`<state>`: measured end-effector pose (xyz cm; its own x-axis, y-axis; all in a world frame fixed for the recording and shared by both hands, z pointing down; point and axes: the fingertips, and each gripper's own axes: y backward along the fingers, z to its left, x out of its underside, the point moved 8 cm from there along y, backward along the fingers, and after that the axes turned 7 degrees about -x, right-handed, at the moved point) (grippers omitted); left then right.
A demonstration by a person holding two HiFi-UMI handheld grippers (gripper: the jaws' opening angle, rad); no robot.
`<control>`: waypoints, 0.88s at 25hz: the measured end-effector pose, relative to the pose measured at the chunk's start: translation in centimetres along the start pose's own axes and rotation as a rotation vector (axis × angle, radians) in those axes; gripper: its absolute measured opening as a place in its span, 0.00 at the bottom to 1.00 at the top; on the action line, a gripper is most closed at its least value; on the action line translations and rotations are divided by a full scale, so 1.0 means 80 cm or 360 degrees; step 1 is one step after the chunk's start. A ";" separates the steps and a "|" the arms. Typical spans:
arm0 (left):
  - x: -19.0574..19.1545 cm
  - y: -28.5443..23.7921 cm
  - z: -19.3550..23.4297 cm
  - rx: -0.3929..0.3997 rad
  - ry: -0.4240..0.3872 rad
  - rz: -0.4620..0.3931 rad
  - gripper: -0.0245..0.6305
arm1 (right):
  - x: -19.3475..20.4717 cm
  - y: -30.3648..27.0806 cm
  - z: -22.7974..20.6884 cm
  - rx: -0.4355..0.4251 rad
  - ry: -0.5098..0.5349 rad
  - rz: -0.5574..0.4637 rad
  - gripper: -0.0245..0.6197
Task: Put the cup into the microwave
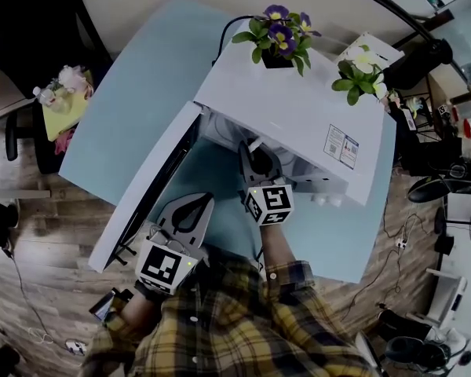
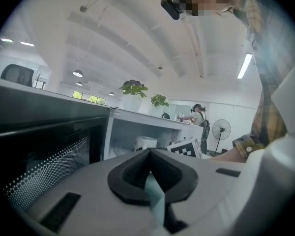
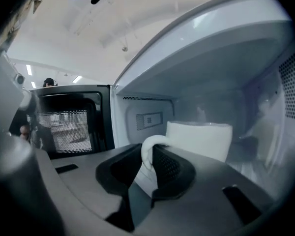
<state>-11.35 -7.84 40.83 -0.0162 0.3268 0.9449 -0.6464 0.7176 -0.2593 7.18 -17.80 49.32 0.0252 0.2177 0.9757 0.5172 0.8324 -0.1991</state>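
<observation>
Wood flooring [image 1: 55, 210] and office clutter surrounded a light-blue tabletop [image 1: 125, 108], on which a white microwave [image 1: 298, 108] stood with its door [image 1: 145, 203] swung wide to the left. Two potted plants [image 1: 279, 34] sat on the microwave's top.

A right hand-held gripper [image 3: 150, 154] reached into the open cavity. Its jaws were narrow and clamped on the curved handle [image 3: 147, 149] of a white cup [image 3: 201, 139]. The cup stood upright inside the cavity, just beyond the jaw tips, with the back wall and the perforated right wall behind it. Whether its base rested on the cavity floor could not be told. From the head view only the rear of this hand-held gripper showed, its tips hidden under the microwave's top edge.

A left hand-held gripper [image 2: 148, 154] was outside the microwave, near the inner face of the door and pointing towards the cavity. Its jaws met at the tips with nothing between them. A plaid sleeve [image 1: 243, 320] covered the person's arms at the bottom of the head view
</observation>
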 end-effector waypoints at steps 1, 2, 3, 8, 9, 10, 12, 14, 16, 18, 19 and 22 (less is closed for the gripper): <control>0.000 0.000 0.002 0.0011 -0.0006 0.0002 0.02 | 0.003 -0.002 0.001 0.0004 -0.0010 0.0008 0.13; 0.000 0.001 0.003 0.0022 -0.0010 -0.0001 0.02 | 0.006 -0.003 0.002 0.0010 -0.0022 0.0016 0.13; 0.001 0.001 0.005 0.0031 -0.0012 -0.0005 0.02 | 0.009 -0.004 0.003 0.0018 -0.0033 0.0025 0.13; 0.003 0.002 0.013 0.0094 -0.0023 -0.0007 0.02 | 0.019 -0.006 0.004 0.0088 -0.0074 0.0018 0.13; 0.003 0.001 0.014 0.0110 -0.0028 0.0001 0.02 | 0.019 -0.007 0.003 0.0094 -0.0084 0.0011 0.14; 0.003 0.001 0.015 0.0126 -0.0033 0.0008 0.03 | 0.019 -0.007 0.003 0.0096 -0.0091 0.0007 0.14; 0.003 -0.001 0.015 0.0159 -0.0048 0.0014 0.02 | 0.019 -0.008 0.004 0.0100 -0.0099 -0.0003 0.14; 0.003 -0.003 0.015 0.0191 -0.0062 0.0011 0.02 | 0.020 -0.007 0.003 0.0103 -0.0102 -0.0019 0.14; 0.003 -0.004 0.015 0.0216 -0.0068 0.0012 0.02 | 0.021 -0.006 0.004 0.0113 -0.0092 -0.0039 0.14; 0.003 -0.004 0.016 0.0236 -0.0071 0.0022 0.02 | 0.023 -0.005 0.005 0.0139 -0.0090 -0.0051 0.14; 0.003 -0.005 0.017 0.0243 -0.0071 0.0026 0.02 | 0.023 -0.004 0.006 0.0155 -0.0099 -0.0057 0.14; 0.003 -0.007 0.018 0.0253 -0.0058 0.0036 0.02 | 0.025 -0.002 0.008 0.0204 -0.0141 -0.0109 0.16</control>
<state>-12.08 -9.07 41.48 -0.0579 0.3176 0.9465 -0.7580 0.6030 -0.2487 6.64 -17.15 51.24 -0.0845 0.1975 0.9767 0.4017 0.9037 -0.1480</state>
